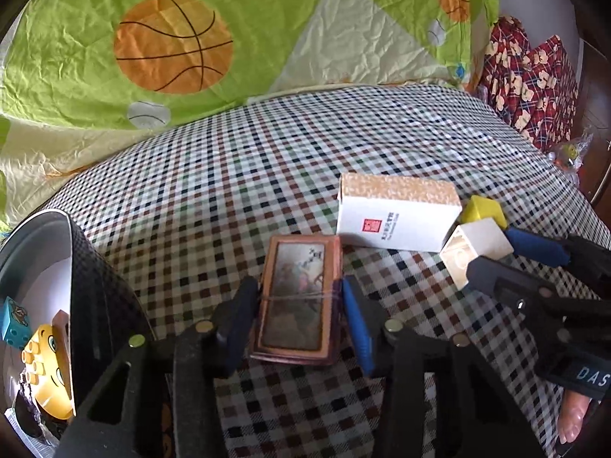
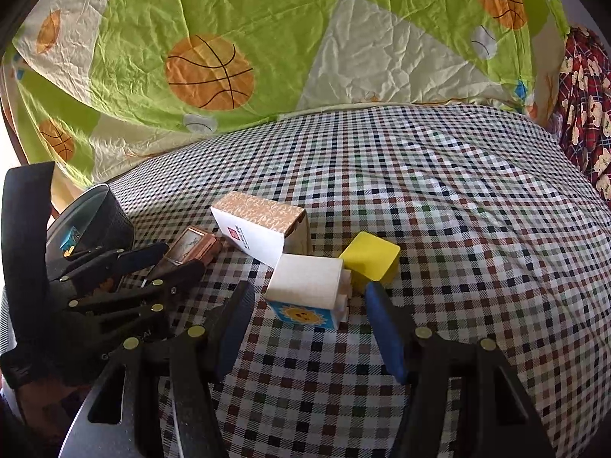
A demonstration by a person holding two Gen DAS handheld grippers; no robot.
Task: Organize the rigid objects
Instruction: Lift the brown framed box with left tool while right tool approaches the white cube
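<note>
The brown box point(image 1: 299, 299) lies flat on the checked bed point(image 1: 229, 175), clenched between the pads of the left hand-held gripper point(image 1: 298, 324). Just beyond it lies a white carton point(image 1: 397, 215). Right of that, a white block point(image 2: 309, 286) with a sun face sits touching a yellow block point(image 2: 370, 255). The right hand-held gripper point(image 2: 305, 328) stands released, its jaws apart on either side of the white block without touching it. At the left, a dark bin point(image 1: 91, 286) holds a blue block point(image 1: 15, 322) and a yellow toy point(image 1: 47, 366). A green quilt point(image 1: 172, 38) lies behind.
</note>
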